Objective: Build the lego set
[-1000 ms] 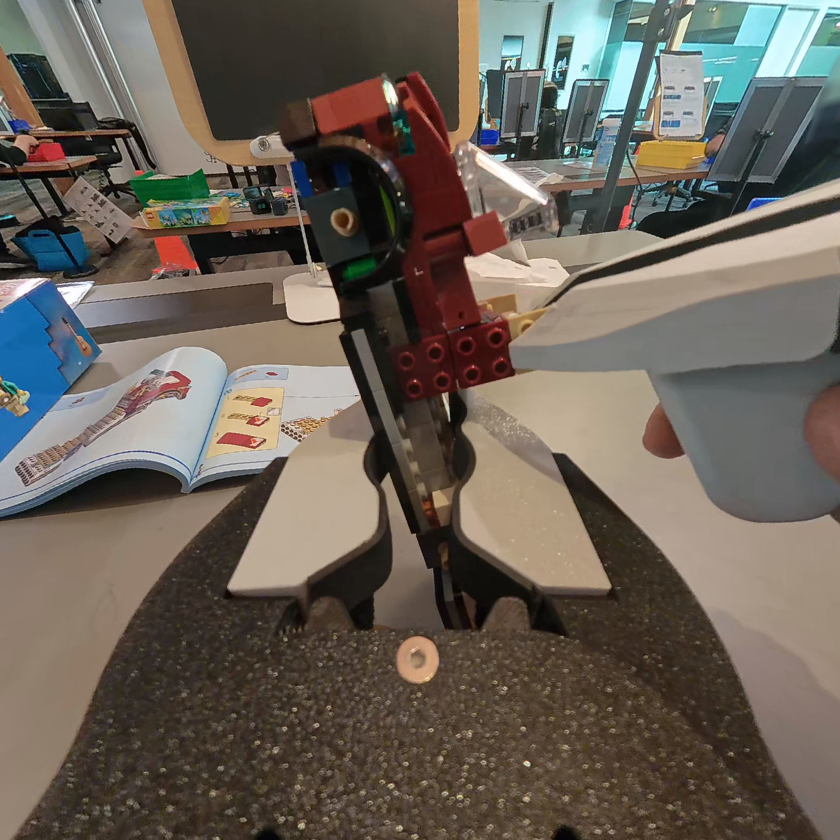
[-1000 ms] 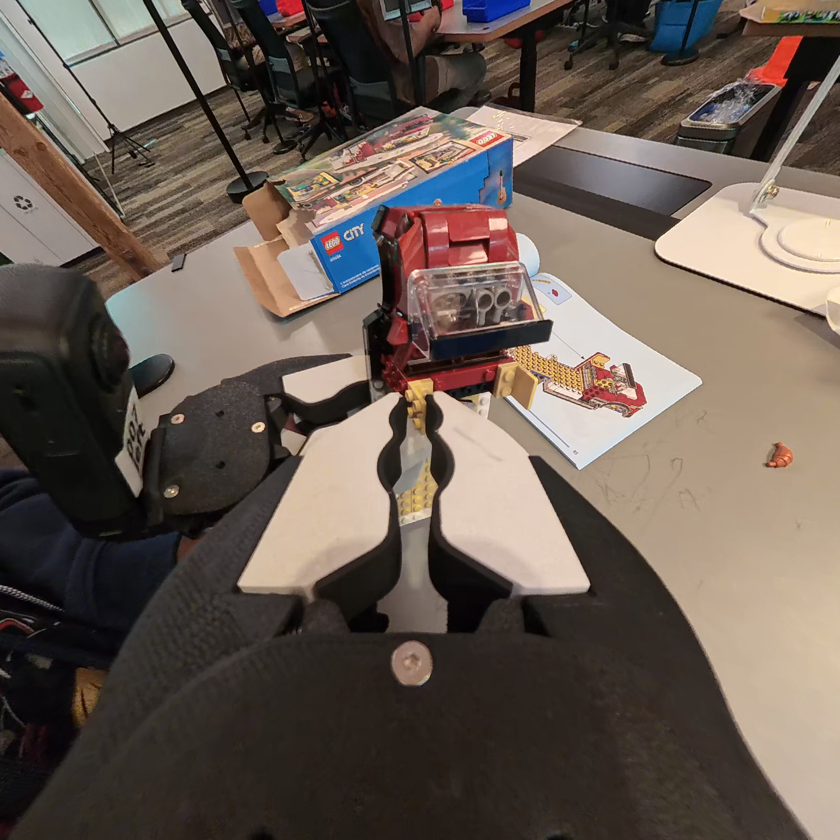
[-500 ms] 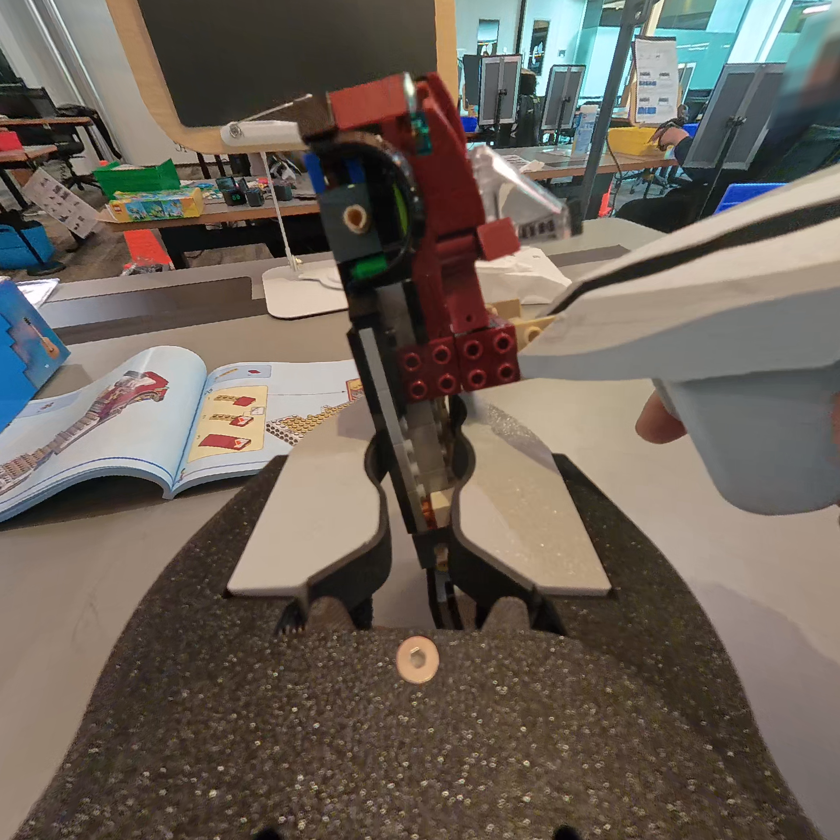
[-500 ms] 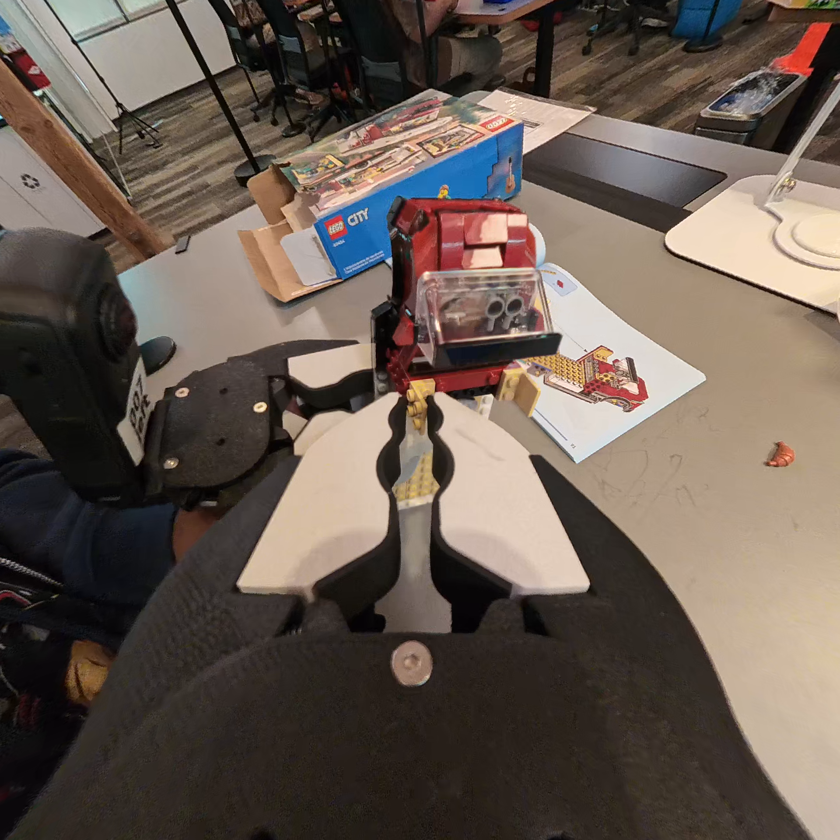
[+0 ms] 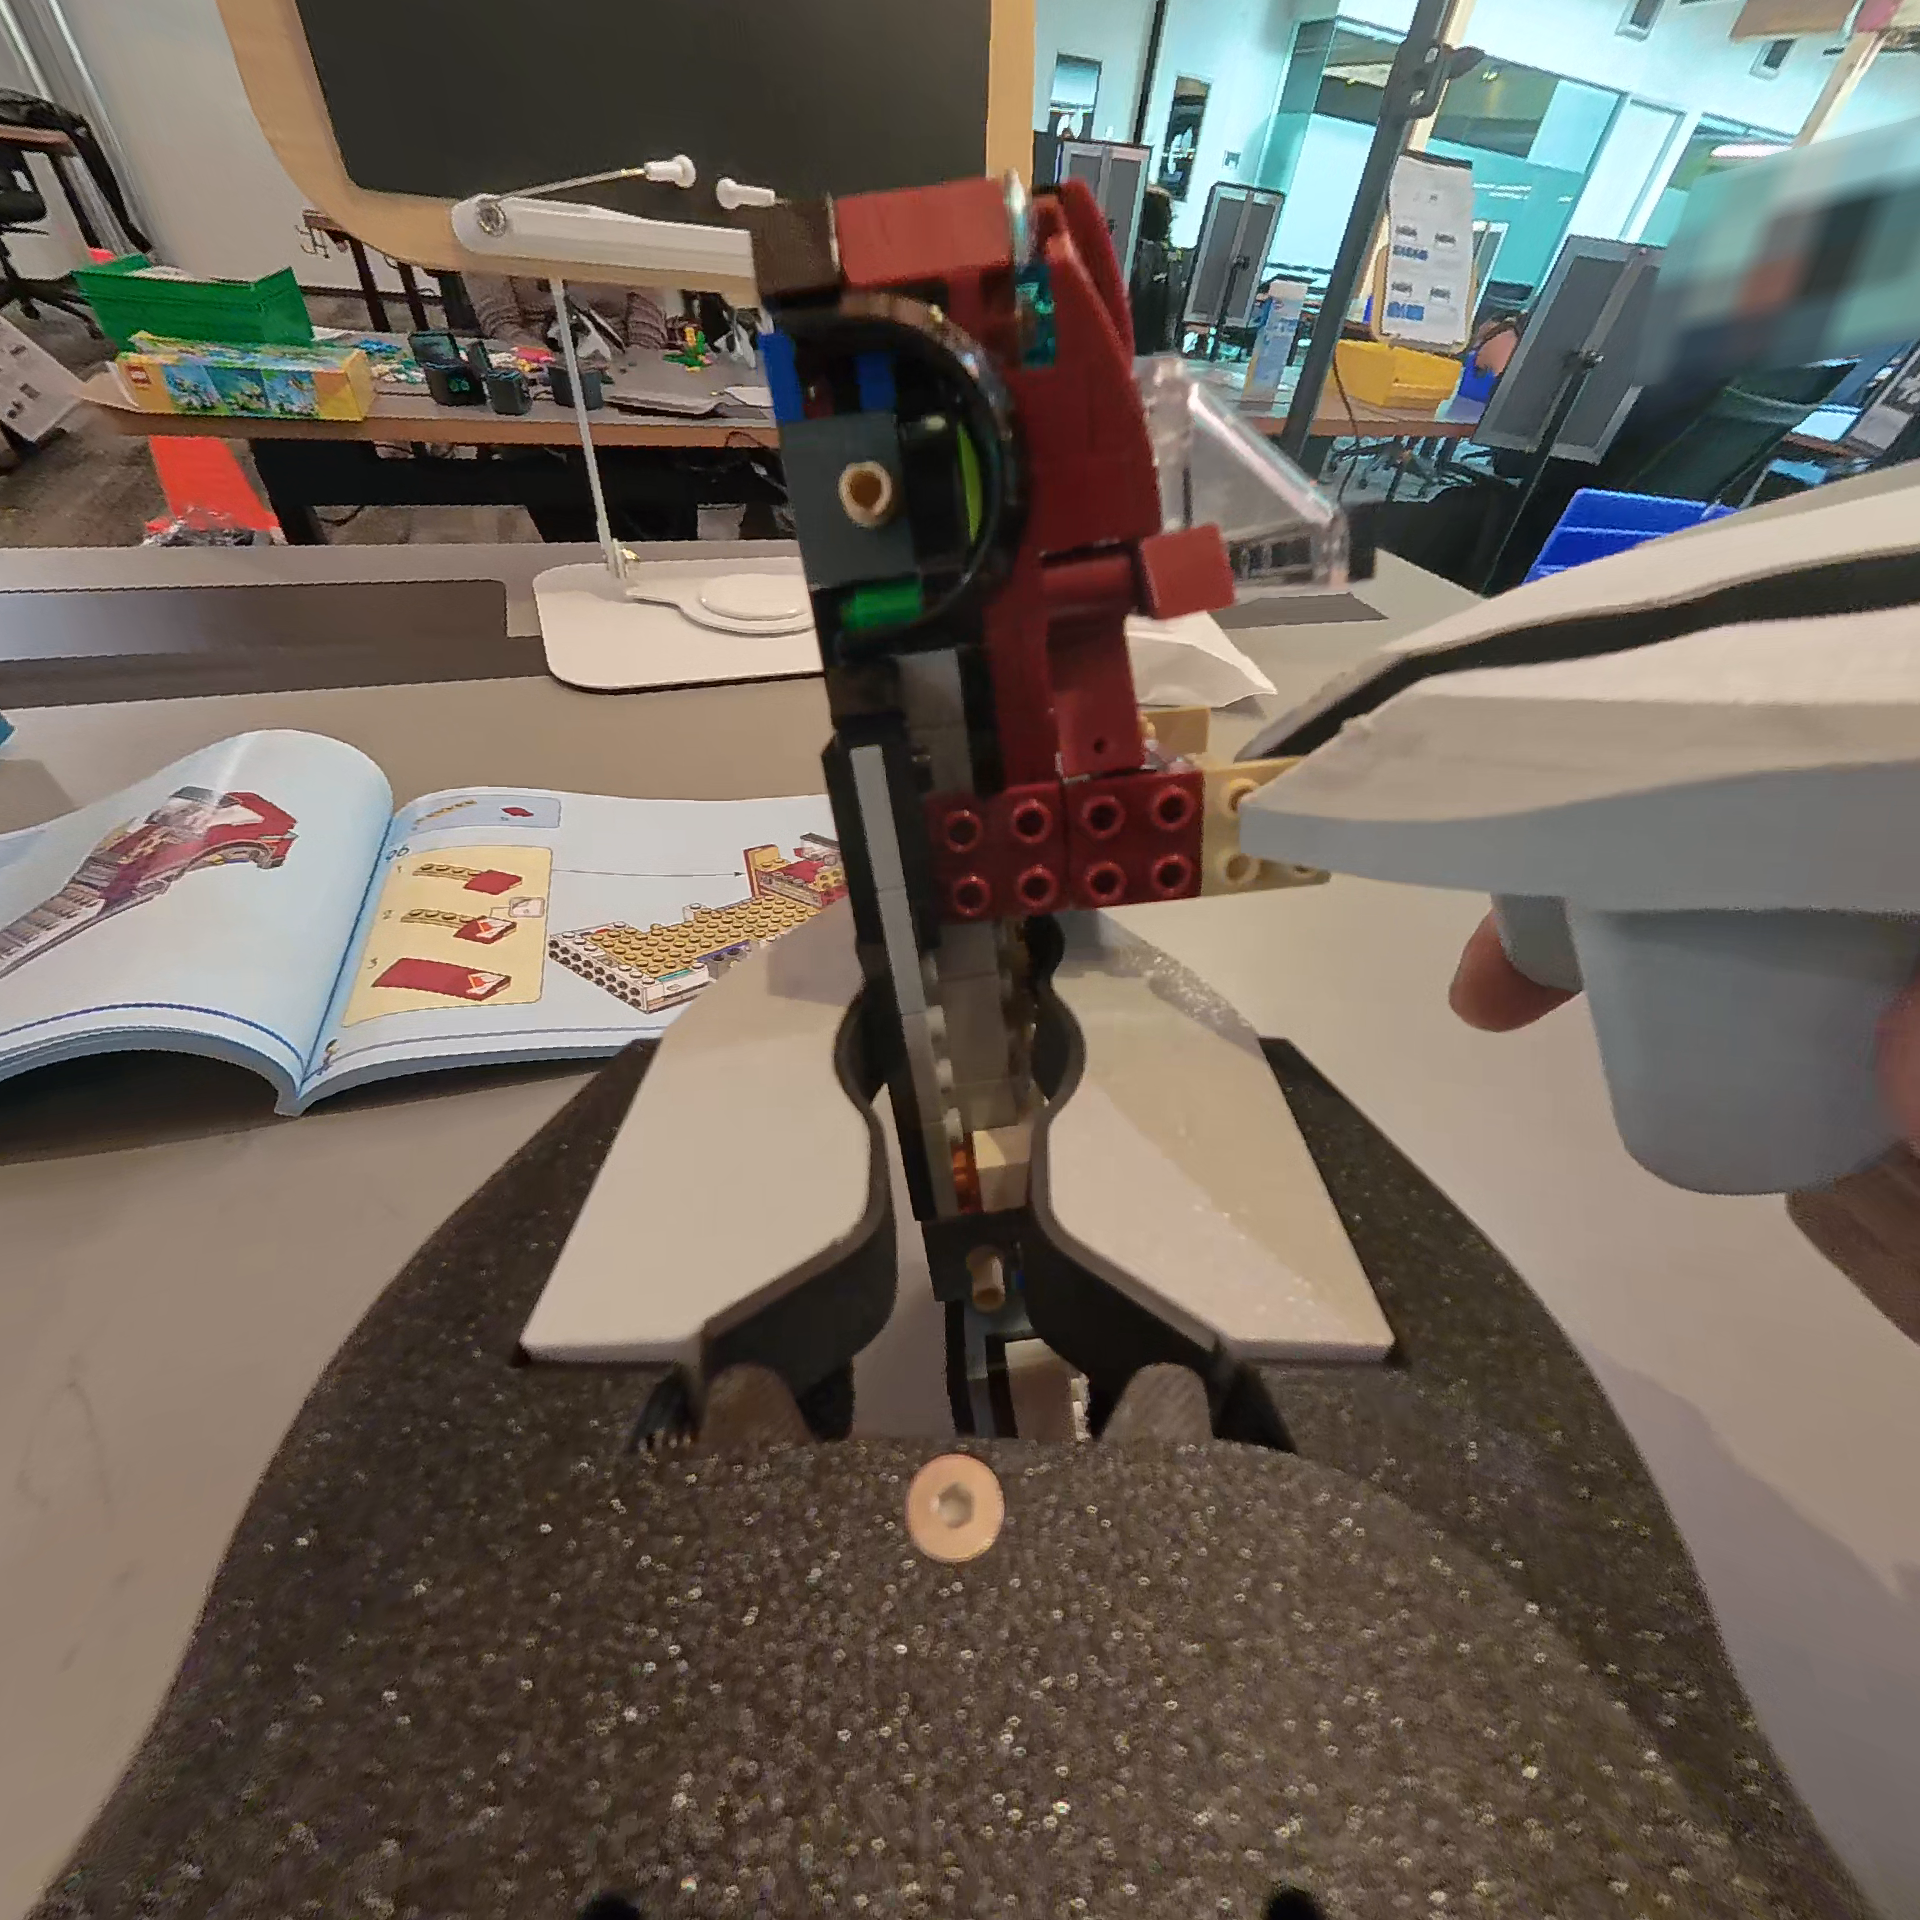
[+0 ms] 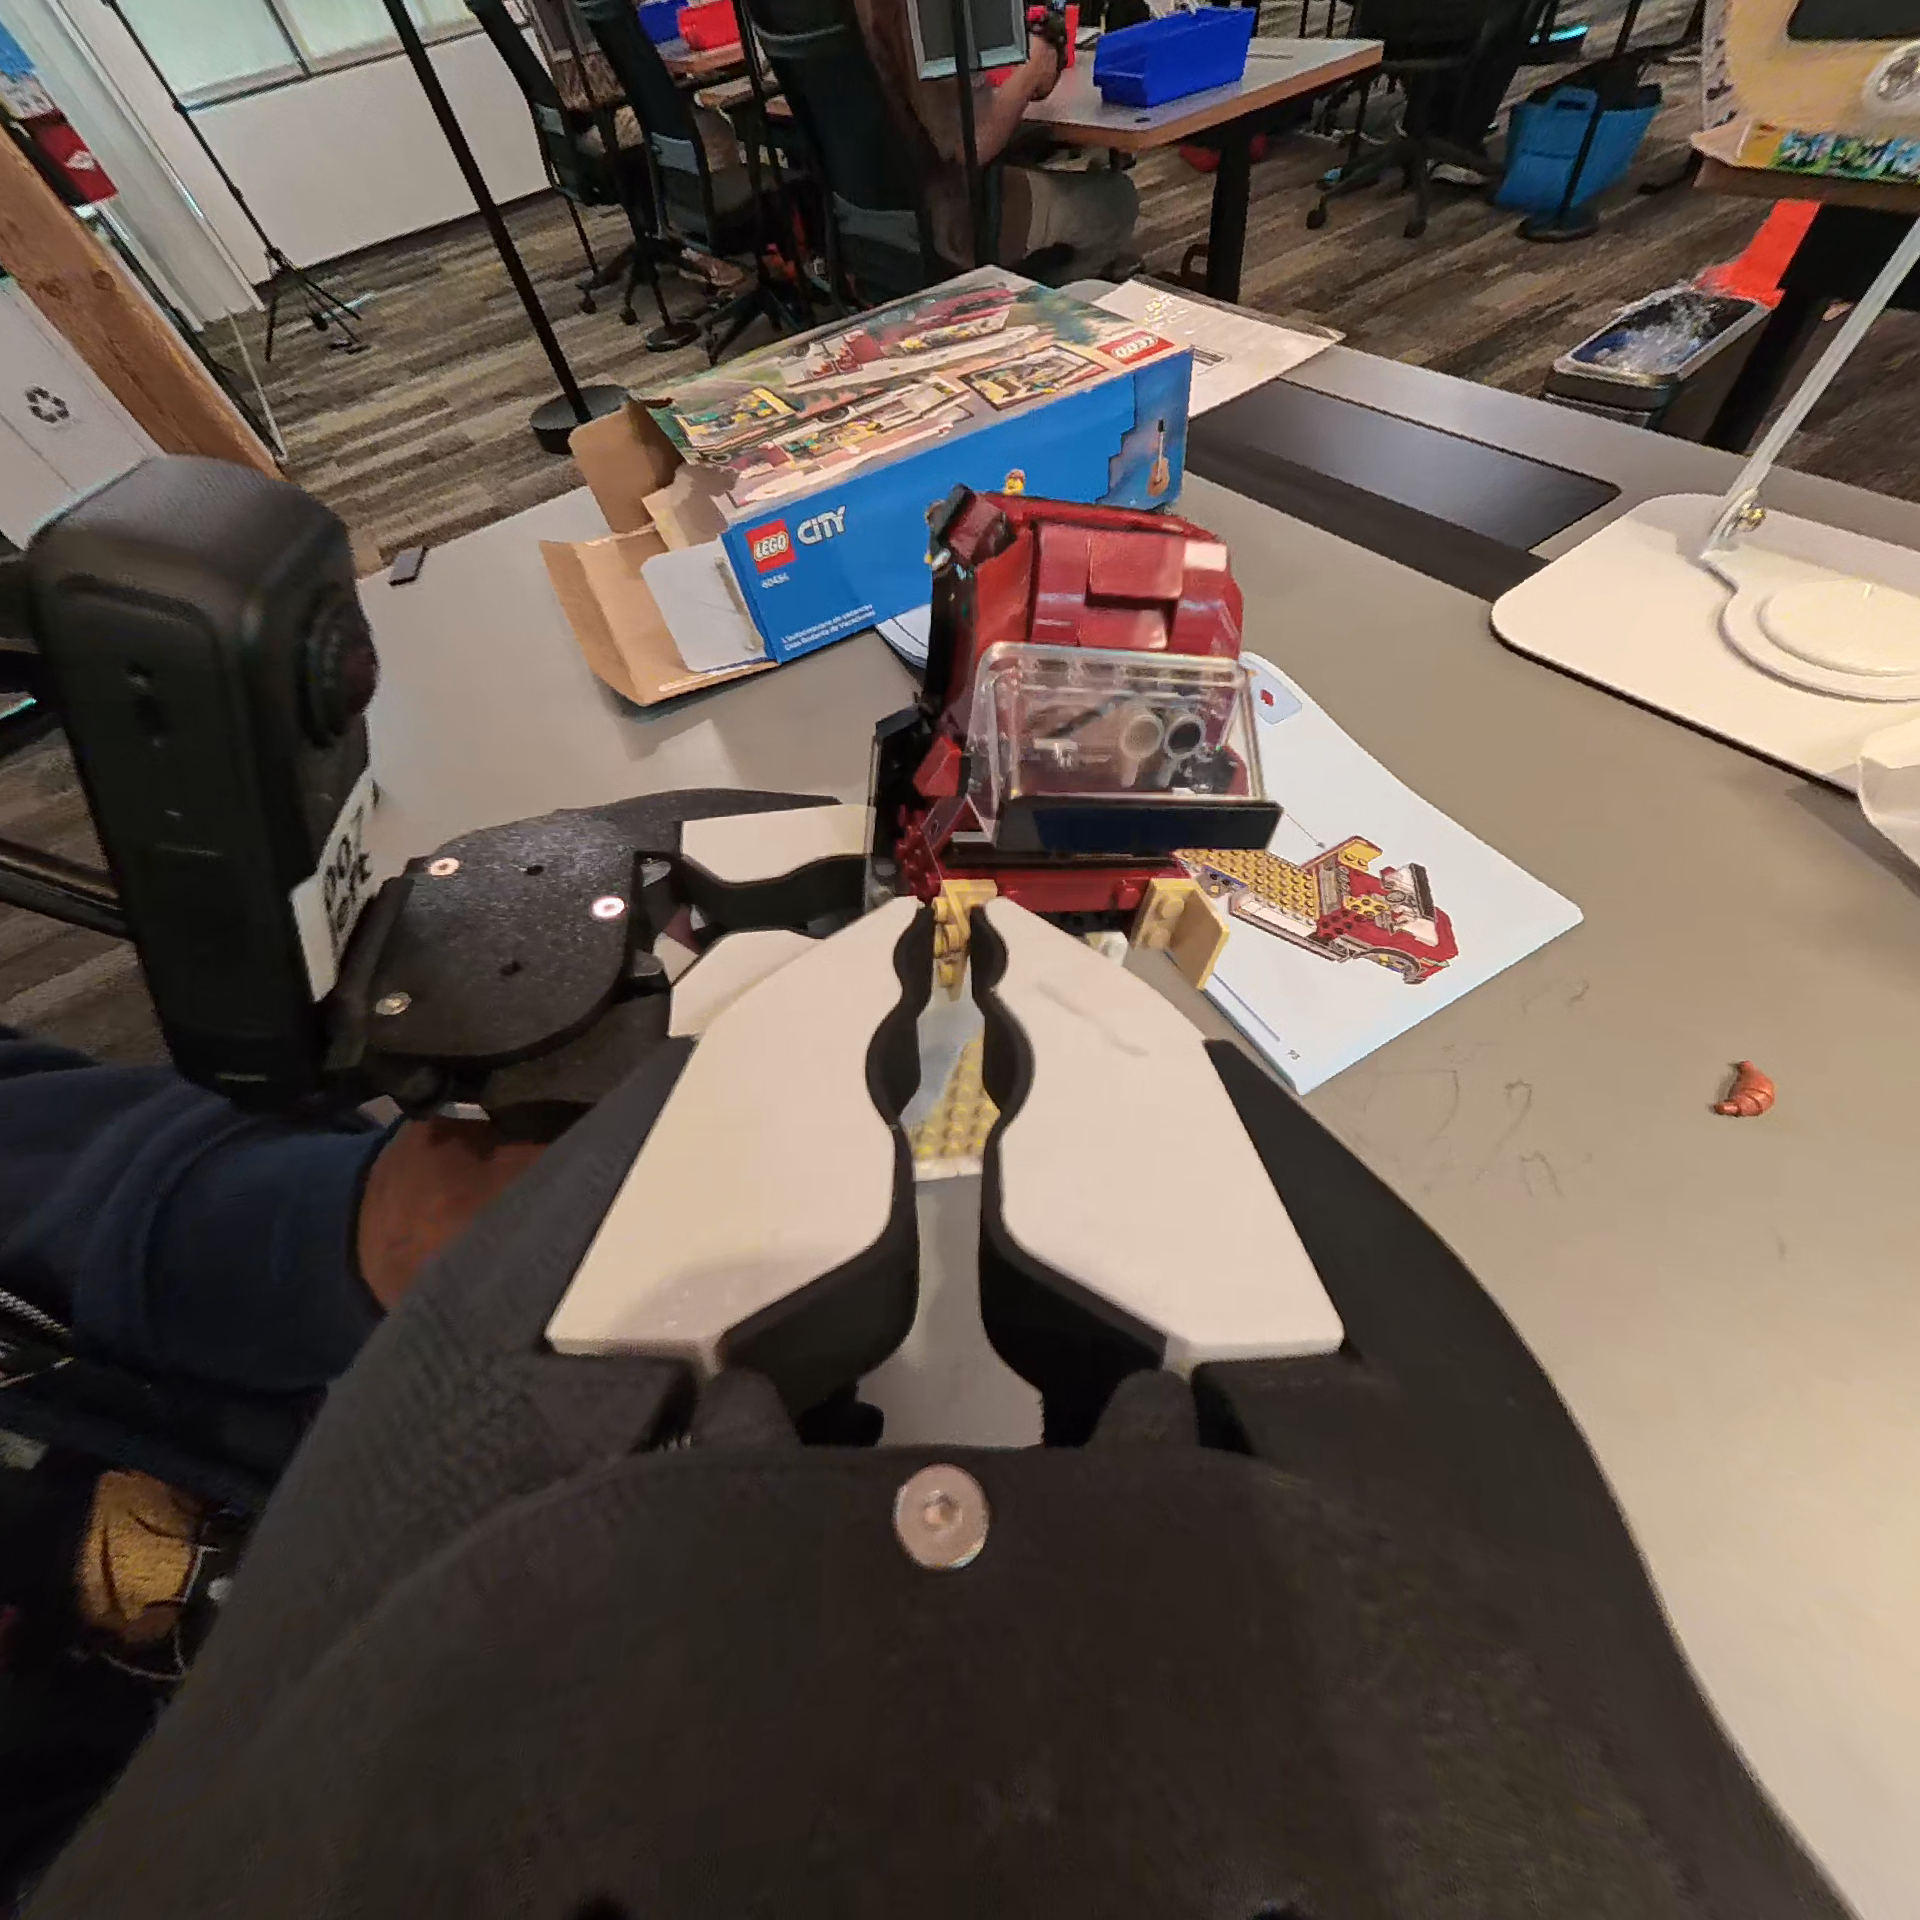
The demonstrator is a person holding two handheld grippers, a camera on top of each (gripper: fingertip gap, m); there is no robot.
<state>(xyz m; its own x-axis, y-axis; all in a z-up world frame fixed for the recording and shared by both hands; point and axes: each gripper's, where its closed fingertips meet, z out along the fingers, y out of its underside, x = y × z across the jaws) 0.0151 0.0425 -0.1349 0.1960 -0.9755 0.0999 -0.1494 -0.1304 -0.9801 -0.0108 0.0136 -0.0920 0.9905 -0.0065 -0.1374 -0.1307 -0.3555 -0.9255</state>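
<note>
- Left gripper (image 5: 961,997) clamped on dark-red brick truck (image 5: 997,582), long axis upright, clear windshield toward right gripper (image 6: 954,935).
- Right gripper pinching truck's tan plate (image 6: 951,920) in narrow jaws.

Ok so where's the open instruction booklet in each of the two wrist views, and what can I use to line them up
Left wrist view: the open instruction booklet lies at left of centre on the grey table, left of the dark red brick model.
Right wrist view: the booklet lies right of centre, behind and right of the model.
Shared landmark: the model's clear windscreen; the white lamp base also shows in both.
</note>
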